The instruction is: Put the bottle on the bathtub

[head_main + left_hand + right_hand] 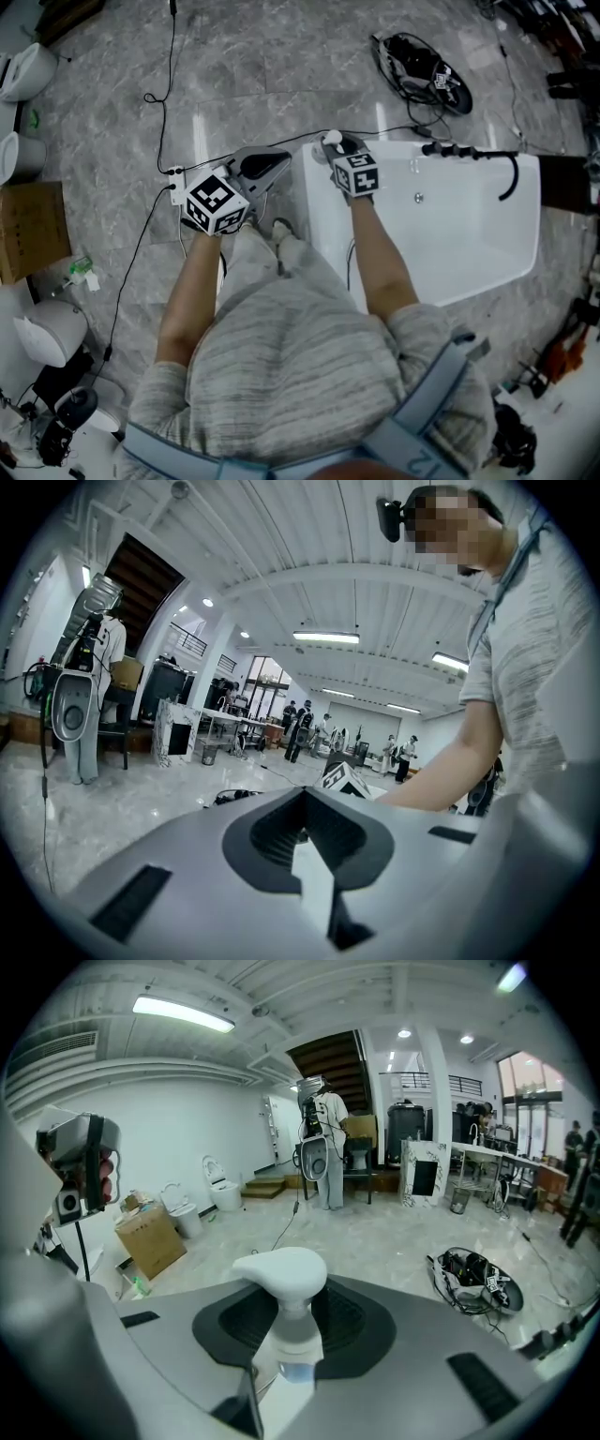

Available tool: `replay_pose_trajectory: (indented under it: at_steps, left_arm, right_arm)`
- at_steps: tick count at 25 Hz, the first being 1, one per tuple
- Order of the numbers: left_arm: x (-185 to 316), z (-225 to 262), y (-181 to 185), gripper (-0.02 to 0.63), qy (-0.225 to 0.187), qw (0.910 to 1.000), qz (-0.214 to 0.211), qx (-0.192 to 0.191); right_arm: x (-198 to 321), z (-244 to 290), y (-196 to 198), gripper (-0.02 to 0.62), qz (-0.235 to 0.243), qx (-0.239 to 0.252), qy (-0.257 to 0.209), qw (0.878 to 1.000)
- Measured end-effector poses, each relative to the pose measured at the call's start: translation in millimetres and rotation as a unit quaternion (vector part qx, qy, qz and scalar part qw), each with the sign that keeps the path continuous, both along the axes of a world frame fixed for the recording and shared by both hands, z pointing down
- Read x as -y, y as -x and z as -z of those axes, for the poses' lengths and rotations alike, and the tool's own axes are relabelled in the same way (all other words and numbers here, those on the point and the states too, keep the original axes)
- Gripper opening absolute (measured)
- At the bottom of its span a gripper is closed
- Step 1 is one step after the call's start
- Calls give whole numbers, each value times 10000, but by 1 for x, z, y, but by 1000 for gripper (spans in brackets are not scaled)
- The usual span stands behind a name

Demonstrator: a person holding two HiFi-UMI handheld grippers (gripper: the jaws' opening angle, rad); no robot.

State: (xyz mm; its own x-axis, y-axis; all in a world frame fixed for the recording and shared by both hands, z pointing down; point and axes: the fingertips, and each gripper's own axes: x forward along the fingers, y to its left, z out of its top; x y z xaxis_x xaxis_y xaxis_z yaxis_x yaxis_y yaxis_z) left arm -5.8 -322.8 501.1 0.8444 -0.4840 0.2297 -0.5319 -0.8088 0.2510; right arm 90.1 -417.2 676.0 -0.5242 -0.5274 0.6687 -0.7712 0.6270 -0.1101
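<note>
A clear bottle with a white pump top [331, 138] stands upright between the jaws of my right gripper [337, 147], over the far left corner of the white bathtub [469, 274]. In the right gripper view the pump head [281, 1277] rises out of the dark pads, and the gripper [286, 1335] is shut on the bottle's neck. Whether the bottle's base touches the tub rim is hidden. My left gripper [265, 170] hovers just left of the tub over the floor. Its jaws are shut with nothing held [305, 841].
A black faucet with a hose [473, 153] sits on the tub's far rim. A black cable bundle [419, 69] lies on the marble floor beyond. A cardboard box [30, 230] and white toilets [26, 71] stand at the left. A thin cable [169, 84] crosses the floor.
</note>
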Motion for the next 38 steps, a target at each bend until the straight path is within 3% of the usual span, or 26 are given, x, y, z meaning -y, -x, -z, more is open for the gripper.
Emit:
replay_pose_trajectory:
  at_steps: [11,38]
  left_arm:
    - [6,-21,-6,3,213,9997,-141,-24]
    - [35,-49,1,3,504,9978,-196,-382]
  right_arm:
    - [11,-40,-9,115,-338,-18,92,9994]
    - [7,-90,8,115,-224,-391,97,9989]
